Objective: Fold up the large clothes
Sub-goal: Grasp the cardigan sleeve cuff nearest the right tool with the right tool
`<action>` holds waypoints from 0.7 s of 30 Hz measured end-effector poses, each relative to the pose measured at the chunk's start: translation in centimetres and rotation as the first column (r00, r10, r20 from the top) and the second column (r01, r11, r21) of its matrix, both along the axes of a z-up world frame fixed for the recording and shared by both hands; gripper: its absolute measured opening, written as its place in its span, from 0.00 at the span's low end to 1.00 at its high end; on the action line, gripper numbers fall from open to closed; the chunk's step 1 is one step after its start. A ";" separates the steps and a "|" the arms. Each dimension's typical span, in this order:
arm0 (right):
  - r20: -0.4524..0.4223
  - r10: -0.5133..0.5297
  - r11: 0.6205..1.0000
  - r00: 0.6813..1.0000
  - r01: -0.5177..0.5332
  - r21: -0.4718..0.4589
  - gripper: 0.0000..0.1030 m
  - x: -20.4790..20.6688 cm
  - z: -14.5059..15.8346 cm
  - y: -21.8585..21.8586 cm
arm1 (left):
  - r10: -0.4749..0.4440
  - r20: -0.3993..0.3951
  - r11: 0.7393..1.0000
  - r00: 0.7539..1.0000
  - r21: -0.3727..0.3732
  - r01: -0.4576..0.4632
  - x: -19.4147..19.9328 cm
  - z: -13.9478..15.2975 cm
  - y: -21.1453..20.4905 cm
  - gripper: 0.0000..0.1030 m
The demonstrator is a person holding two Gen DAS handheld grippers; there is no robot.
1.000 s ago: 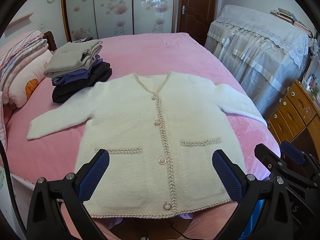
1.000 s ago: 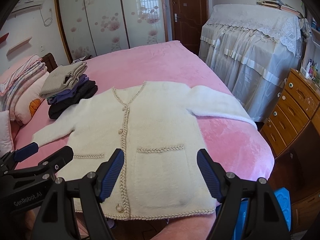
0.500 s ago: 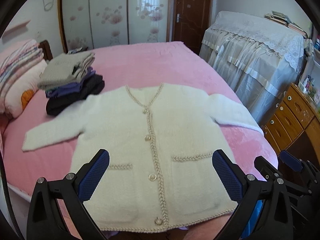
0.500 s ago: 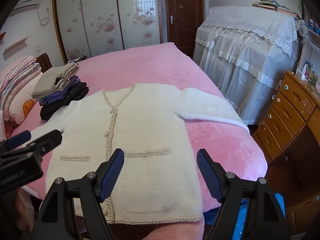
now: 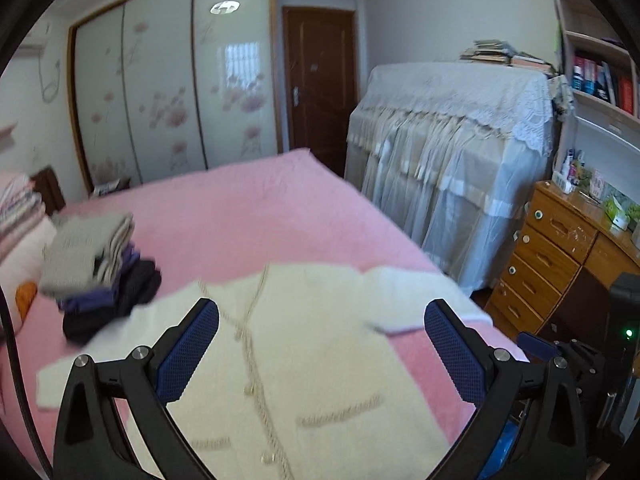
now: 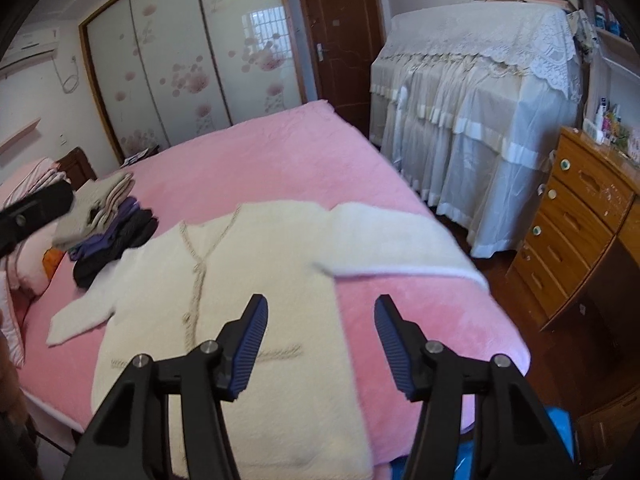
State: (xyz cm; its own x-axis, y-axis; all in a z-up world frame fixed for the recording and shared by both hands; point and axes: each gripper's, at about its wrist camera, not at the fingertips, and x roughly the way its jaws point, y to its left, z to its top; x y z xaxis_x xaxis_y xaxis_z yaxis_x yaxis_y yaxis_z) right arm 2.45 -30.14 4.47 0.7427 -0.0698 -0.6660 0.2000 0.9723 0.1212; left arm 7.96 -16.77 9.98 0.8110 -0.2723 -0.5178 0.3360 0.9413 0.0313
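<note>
While both hover clear of the fabric, left gripper (image 5: pixel 322 346) and right gripper (image 6: pixel 318 346) gape wide, empty. Below them, a cream fuzzy button-front cardigan (image 6: pixel 240 320) lies flat, sleeves spread, on the pink-blanketed bed (image 6: pixel 280 168). Likely soft, light, floppy; pinch at sleeve cuffs or hem corners. Both point forward and down over the near hem.

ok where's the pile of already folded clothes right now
The folded pile sits on the pink bed at the left of both wrist views, beside the pillows, just beyond the spread white cardigan and its left-hand sleeve.
</note>
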 end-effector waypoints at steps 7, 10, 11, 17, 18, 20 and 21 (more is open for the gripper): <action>0.008 -0.132 0.991 0.991 0.132 -0.005 0.54 3.1 1.4 -8.4 | -0.076 0.085 0.997 0.994 0.001 0.076 3.8 2.6 -7.0 0.99; -0.016 -0.184 0.981 0.983 0.184 0.055 0.54 4.7 0.9 -12.9 | -0.087 0.077 0.996 0.993 0.012 0.086 6.7 1.6 -10.3 0.99; -0.029 -0.195 0.977 0.980 0.197 0.083 0.54 5.1 0.5 -14.4 | -0.088 0.058 0.996 0.994 0.019 0.087 7.8 0.8 -11.3 0.99; -0.088 -0.243 0.945 0.966 0.256 0.205 0.54 7.6 -3.1 -20.7 | -0.102 -0.061 0.992 0.993 0.063 0.106 13.7 -6.9 -17.3 0.99; -0.100 -0.249 0.939 0.963 0.265 0.217 0.55 7.8 -3.9 -21.0 | -0.097 -0.070 0.992 0.993 0.072 0.102 14.2 -8.2 -18.1 0.99; -0.120 -0.255 0.925 0.959 0.279 0.258 0.55 8.4 -6.0 -22.3 | -0.083 -0.082 0.990 0.993 0.105 0.092 15.6 -11.2 -19.8 0.99; -0.138 -0.261 0.912 0.955 0.291 0.290 0.55 8.8 -7.4 -23.1 | -0.073 -0.089 0.988 0.993 0.127 0.084 16.1 -12.7 -20.7 0.99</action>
State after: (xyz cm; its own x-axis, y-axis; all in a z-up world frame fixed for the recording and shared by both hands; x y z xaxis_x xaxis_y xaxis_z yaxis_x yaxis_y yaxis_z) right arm 11.23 -53.21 -2.95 0.6561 -0.0464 -0.7533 0.4803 0.7955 0.3694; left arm 24.09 -37.43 -2.73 0.7423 -0.2587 -0.6182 0.4150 0.9017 0.1210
